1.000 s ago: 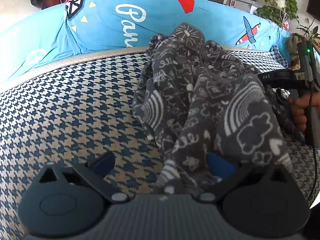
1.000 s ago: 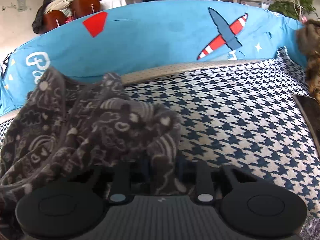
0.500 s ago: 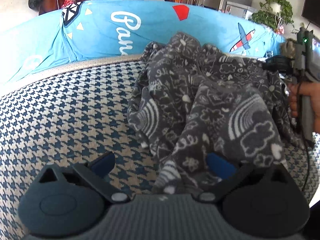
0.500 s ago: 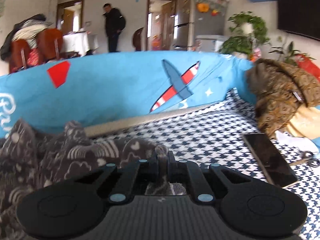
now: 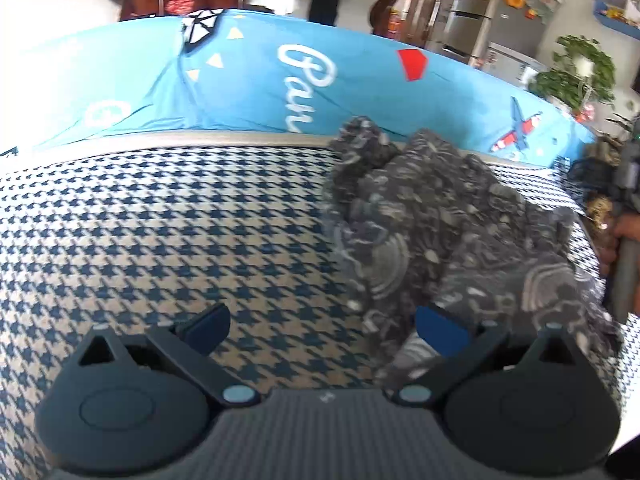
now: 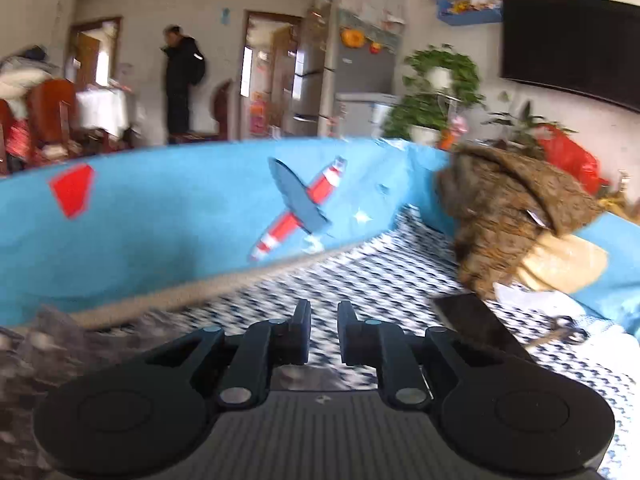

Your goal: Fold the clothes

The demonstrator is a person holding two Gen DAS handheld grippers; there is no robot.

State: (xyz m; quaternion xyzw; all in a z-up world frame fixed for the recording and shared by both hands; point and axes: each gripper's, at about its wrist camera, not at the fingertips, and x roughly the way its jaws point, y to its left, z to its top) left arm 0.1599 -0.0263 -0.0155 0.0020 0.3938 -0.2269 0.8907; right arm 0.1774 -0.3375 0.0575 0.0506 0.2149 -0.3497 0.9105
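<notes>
A dark grey fleece garment (image 5: 432,216) with pale doodle prints lies bunched on the houndstooth sofa seat (image 5: 180,232). My left gripper (image 5: 324,326) is open and low over the seat. Its right finger (image 5: 440,330) touches the garment's near edge, and its left finger (image 5: 208,322) is over bare seat. In the right wrist view the garment (image 6: 60,344) is a blurred heap at the lower left. My right gripper (image 6: 324,330) has its fingers a narrow gap apart, with only houndstooth cover showing between the tips. The right gripper (image 5: 624,184) and the hand (image 5: 626,236) holding it show at the far right edge.
A blue printed sofa back (image 5: 280,80) curves behind the seat. A brown patterned cloth heap (image 6: 508,216) and a tan cushion (image 6: 560,264) sit at the right end. A dark phone (image 6: 476,328) lies on the seat. A person (image 6: 180,80) stands in the room beyond.
The right gripper's fingers have parted and the cloth has left them. That gripper has risen and tilted up. The left view has shifted left, so the garment sits further right and blurred.
</notes>
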